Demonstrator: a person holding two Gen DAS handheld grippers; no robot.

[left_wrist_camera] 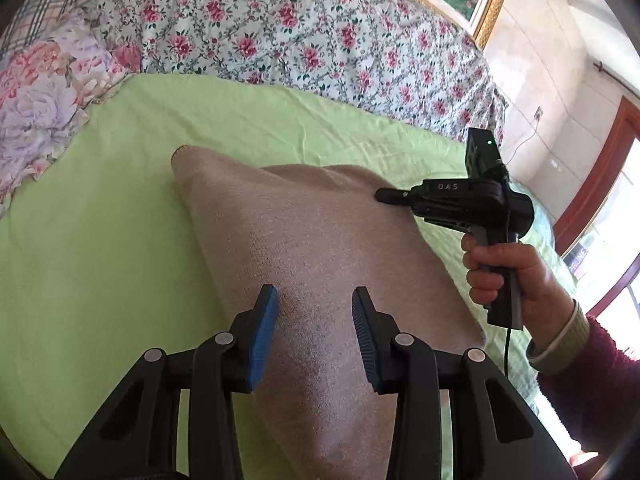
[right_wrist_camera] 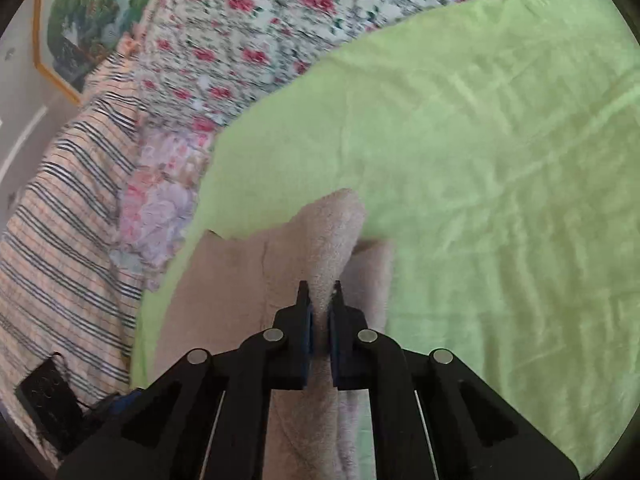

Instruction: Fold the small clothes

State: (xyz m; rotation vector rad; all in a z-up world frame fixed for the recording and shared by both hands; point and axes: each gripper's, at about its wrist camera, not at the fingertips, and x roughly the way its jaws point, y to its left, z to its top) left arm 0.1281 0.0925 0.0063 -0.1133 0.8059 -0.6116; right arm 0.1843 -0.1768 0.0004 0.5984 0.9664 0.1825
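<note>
A beige knitted garment (left_wrist_camera: 320,240) is being folded on the green sheet (left_wrist_camera: 100,260) of a bed, near the floral quilt (left_wrist_camera: 280,28) at the far side. The right tongs (right_wrist_camera: 320,300) are being held closed on a raised ridge of the knit — a pinched edge, lifted off the sheet. The left tongs (left_wrist_camera: 316,312) are being held wide apart just above the near part of the garment, with nothing gripped. A fold appears to be in hand: the lifted edge is judged ready to be carried across — the left tongs would probably be needed to pin or pinch the opposite side first.
</note>
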